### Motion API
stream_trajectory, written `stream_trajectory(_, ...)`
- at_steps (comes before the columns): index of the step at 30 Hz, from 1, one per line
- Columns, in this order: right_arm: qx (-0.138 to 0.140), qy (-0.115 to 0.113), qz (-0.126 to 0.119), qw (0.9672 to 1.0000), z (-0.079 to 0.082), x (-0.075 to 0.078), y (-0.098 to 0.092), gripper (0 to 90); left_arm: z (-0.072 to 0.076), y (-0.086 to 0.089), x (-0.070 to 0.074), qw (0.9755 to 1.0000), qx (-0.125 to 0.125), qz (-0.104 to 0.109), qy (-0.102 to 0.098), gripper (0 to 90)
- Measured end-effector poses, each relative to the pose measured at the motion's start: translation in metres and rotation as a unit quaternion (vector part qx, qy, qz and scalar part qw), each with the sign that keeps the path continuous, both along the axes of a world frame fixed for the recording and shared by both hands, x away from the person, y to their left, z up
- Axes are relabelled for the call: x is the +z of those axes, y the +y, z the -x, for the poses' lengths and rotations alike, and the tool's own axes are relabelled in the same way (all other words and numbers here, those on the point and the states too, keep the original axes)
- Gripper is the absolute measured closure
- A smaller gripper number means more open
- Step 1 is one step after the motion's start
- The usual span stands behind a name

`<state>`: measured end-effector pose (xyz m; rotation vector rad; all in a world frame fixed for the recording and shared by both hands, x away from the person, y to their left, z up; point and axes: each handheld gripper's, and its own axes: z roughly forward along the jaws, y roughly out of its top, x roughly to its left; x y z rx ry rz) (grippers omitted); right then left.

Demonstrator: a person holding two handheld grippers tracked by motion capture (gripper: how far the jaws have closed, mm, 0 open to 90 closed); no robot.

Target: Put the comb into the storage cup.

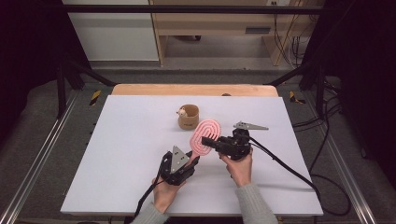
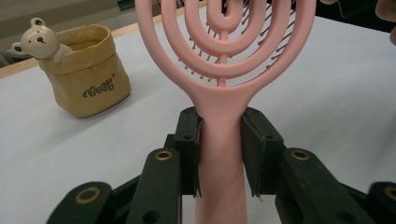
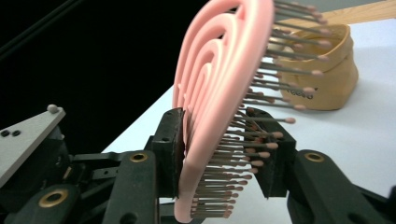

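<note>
A pink hairbrush (image 1: 208,129) with a looped open head is held up over the white table (image 1: 126,154), between both grippers. My left gripper (image 1: 194,158) is shut on its handle (image 2: 221,140), the two pads pressing the sides just below the head. My right gripper (image 1: 209,142) is shut on the lower edge of the head (image 3: 219,79); one pad lies against the smooth back and the other against the bristle tips (image 3: 261,154). In the right gripper view the left gripper (image 3: 32,154) and its grey plate sit close at the left.
A small tan fabric pouch (image 1: 189,117) with a toy bear (image 2: 39,42) peeking over its rim stands just beyond the brush. The pouch (image 3: 338,70) is behind the bristles in the right gripper view. A wooden strip (image 1: 194,89) edges the table's far side.
</note>
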<state>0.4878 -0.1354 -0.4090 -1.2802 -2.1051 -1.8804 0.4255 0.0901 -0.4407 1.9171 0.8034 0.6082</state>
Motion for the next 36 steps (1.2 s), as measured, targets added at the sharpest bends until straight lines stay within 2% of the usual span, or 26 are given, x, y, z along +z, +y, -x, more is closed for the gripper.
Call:
stream_trajectory(7,0.008,-0.002,-0.017,0.9998,0.004,0.003,0.0,62.9,0.0,-0.002,0.001,1.0,-0.001,0.003,-0.004,69.3)
stream_trajectory(14,0.007,-0.004,-0.019,0.9998,0.006,0.004,-0.001,63.5,0.001,-0.003,0.003,1.0,0.0,0.002,-0.005,68.8)
stream_trajectory(23,0.007,-0.005,-0.016,0.9998,0.007,0.006,-0.002,63.6,-0.002,-0.003,0.005,1.0,-0.004,0.007,0.006,65.5)
stream_trajectory(30,-0.002,-0.007,-0.016,0.9999,0.006,0.008,-0.004,63.7,-0.003,-0.001,0.009,0.9998,-0.004,0.018,0.006,58.7)
stream_trajectory(36,-0.007,-0.007,-0.012,0.9999,0.005,0.01,-0.005,63.7,-0.004,0.0,0.014,0.9993,-0.016,0.028,0.02,50.6)
